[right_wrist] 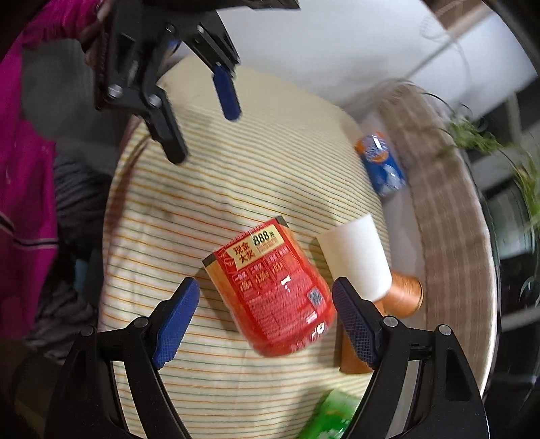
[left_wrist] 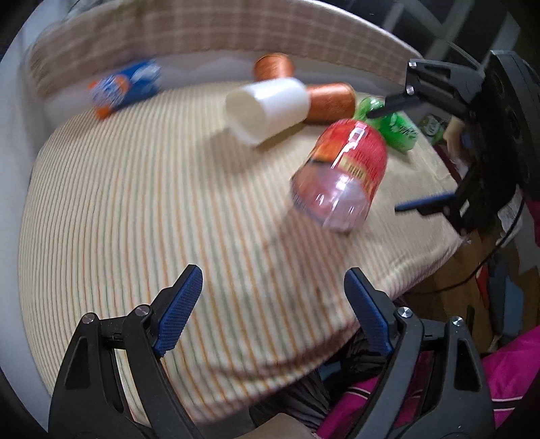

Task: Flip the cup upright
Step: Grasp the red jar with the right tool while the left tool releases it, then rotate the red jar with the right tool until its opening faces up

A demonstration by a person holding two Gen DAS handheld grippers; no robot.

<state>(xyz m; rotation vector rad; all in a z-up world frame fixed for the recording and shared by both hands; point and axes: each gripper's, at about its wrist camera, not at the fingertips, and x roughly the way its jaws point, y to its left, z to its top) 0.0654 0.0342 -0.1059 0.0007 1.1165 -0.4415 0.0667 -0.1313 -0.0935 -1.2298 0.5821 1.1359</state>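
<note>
A clear plastic cup with a red label [left_wrist: 341, 169] lies tilted on the striped cloth, its open mouth facing the left wrist camera. In the right wrist view the same cup [right_wrist: 273, 290] sits between the open blue pads of my right gripper [right_wrist: 266, 317], not touched. My right gripper [left_wrist: 388, 158] appears at the right of the left wrist view, open beside the cup. My left gripper [left_wrist: 273, 310] is open and empty over the cloth's near edge; it shows at the top left of the right wrist view [right_wrist: 206, 125].
A white cup [left_wrist: 266, 108] lies on its side behind the red cup. Two orange spools [left_wrist: 327, 101] lie behind it. A green packet [left_wrist: 395, 128] and a blue-orange can [left_wrist: 125, 87] lie on the cloth [left_wrist: 135, 219]. A plaid ledge [left_wrist: 202, 30] runs behind.
</note>
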